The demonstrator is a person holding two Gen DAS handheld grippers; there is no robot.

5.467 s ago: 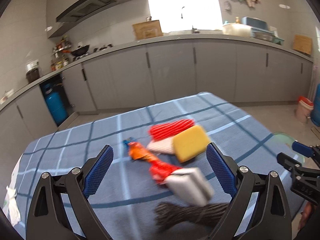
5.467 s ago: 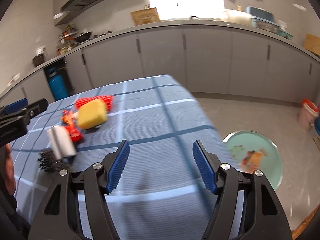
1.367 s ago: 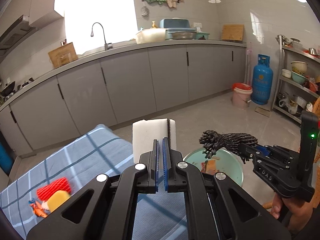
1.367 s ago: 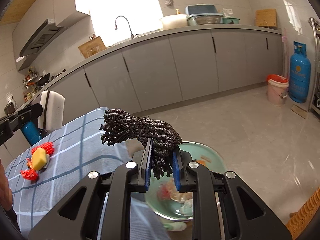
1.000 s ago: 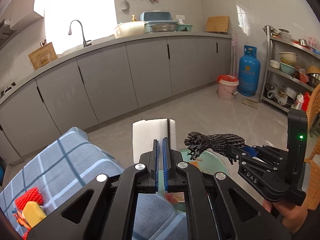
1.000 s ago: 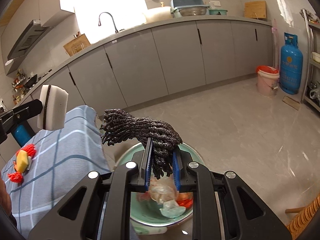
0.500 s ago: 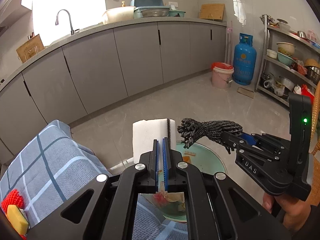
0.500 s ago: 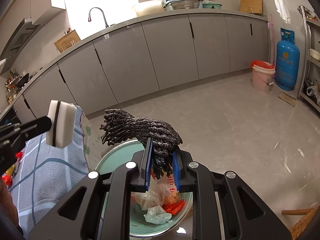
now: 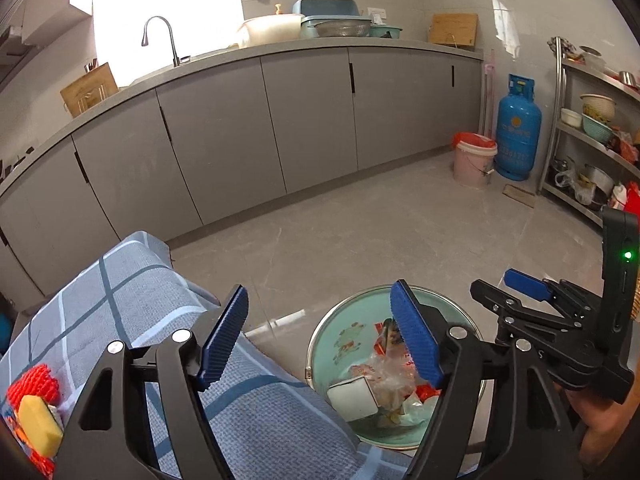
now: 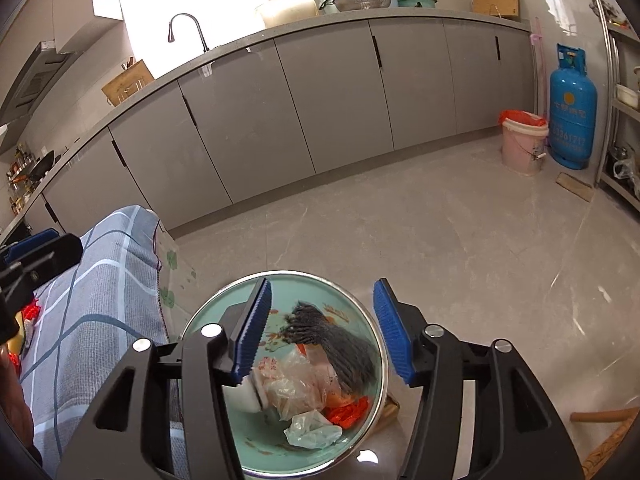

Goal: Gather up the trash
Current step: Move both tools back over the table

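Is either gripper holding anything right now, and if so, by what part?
Nothing is held. The left gripper and right gripper are both open above the round teal basin, where the white sponge block and dark knitted bundle lie.

A bright window (image 9: 168, 12) above a tap (image 9: 160, 40) lights a kitchen with a long run of grey cabinets (image 9: 308, 120), pale tiled walls (image 9: 520, 8), a grey stone floor (image 9: 380, 232), a blue gas cylinder (image 9: 518, 128) and metal shelving (image 9: 592, 136) at right.
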